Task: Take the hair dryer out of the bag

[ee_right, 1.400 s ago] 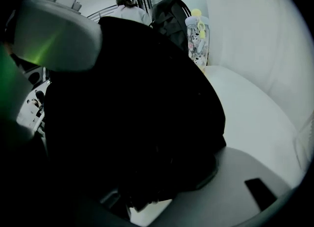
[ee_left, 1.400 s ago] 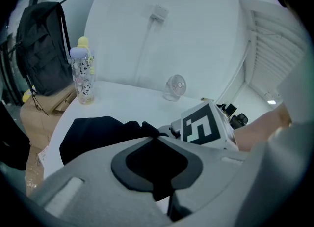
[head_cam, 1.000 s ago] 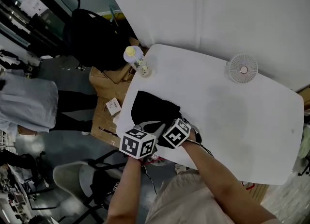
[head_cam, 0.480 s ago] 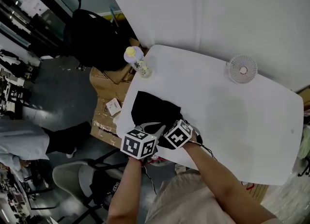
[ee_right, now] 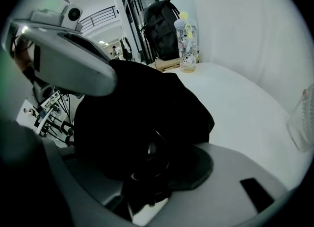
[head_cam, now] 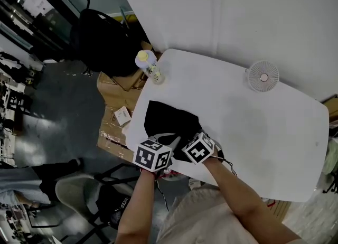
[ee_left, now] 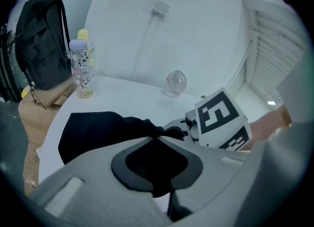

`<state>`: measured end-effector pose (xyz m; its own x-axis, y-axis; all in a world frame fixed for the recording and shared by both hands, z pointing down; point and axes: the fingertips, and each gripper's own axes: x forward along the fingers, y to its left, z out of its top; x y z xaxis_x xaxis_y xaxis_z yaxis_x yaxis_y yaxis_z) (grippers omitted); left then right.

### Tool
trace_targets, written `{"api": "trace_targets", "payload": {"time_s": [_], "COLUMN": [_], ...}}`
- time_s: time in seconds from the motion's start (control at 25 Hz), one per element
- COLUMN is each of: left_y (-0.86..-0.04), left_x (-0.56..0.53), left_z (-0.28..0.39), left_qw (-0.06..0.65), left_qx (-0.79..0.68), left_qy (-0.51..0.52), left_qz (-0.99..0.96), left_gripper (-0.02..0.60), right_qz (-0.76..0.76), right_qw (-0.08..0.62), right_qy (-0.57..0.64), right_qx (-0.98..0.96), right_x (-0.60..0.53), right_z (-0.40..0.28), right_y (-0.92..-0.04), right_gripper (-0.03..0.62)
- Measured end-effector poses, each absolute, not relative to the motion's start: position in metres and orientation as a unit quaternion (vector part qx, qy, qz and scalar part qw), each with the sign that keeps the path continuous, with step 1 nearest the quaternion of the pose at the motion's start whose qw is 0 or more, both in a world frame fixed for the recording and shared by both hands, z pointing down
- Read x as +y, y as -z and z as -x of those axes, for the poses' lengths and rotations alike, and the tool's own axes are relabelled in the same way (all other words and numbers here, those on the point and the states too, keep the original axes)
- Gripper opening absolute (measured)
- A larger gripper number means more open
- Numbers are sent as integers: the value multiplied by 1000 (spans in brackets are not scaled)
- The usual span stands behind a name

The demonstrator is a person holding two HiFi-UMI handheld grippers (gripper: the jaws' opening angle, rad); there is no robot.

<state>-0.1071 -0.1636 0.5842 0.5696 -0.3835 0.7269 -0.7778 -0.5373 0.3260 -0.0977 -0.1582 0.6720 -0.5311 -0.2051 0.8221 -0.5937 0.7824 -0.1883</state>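
White table [head_cam: 253, 127] with the black bag [head_cam: 165, 120] at its near left edge. Left gripper [ee_left: 156, 159] pinched shut on bag cloth. Right gripper [ee_right: 157, 123] has wide jaws that have just been closing round a glossy dark body in the bag mouth, likely the hair dryer [ee_right: 152, 164]. Risk: cloth caught in that grip too, so the bag drags along.

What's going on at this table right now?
A person works two grippers at the near edge of the white table. The left tongs are shut on the fabric of the black bag. The right tongs, just closing, straddle a dark glossy thing in its mouth, probably the hair dryer; a firm grip is unclear. It is not out yet.
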Motion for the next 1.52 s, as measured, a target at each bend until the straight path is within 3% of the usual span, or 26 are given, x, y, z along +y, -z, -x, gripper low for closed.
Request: {"api": "trace_targets", "payload": {"time_s": [1.2,1.36,1.52], "left_y": [-582,-566,-555], "left_x": [-137,-130,-133], "left_z": [78,80,104], "left_qw": [332,332,327], "left_qx": [-328,-320,-350], "left_qy": [-269,-238,-210], "left_qz": [-843,-855,-852], "left_gripper": [28,134,143], "right_qz": [-251,-257,-259], "right_qw": [421,420,418], "right_qy": [-254,-255,-258], "right_qx": [-834,-832,-831], "right_x": [-111,-107,-105], "right_z": [24,19,18], "right_y": [-661,-662,-664], "right_gripper": [189,189,189]}}
